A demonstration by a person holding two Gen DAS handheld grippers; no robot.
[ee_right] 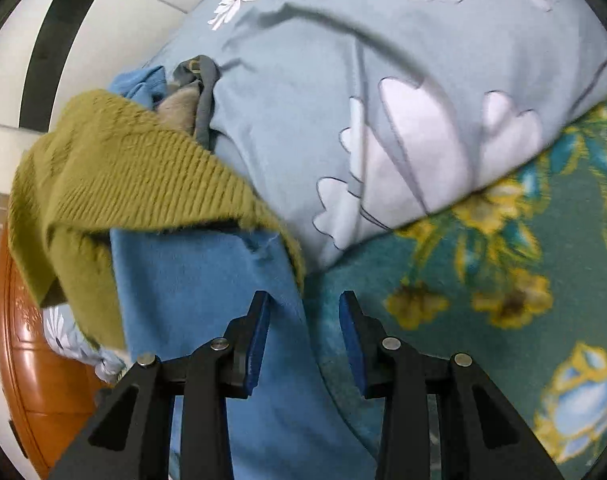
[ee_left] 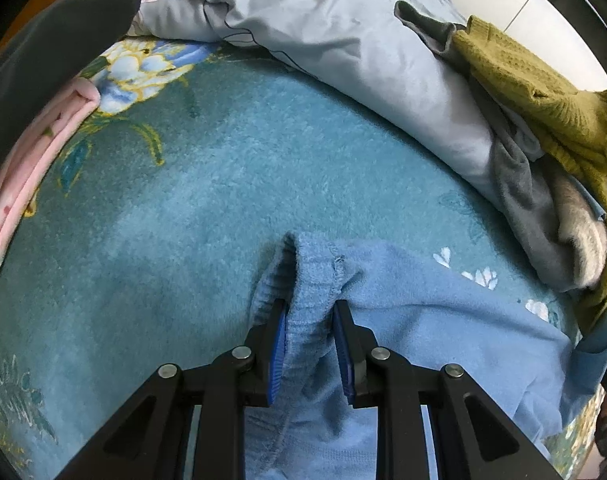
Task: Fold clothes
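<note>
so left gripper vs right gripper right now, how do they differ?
Left gripper is clamped on the ribbed cuff of the light blue fleece garment; right gripper is open, pads pressing on nothing. The left's gap is filled with bunched fabric; the right's shows only the garment's edge by one finger and teal blanket beyond. Both point down at the bed and have blue pads.

Soft, even daylight reaches both my views, with faint shadows. Fisheye bending curves the edges into black corners. The quilt [ee_right: 383,80] and sweater [ee_right: 123,176] smear with motion blur in my right view.
</note>
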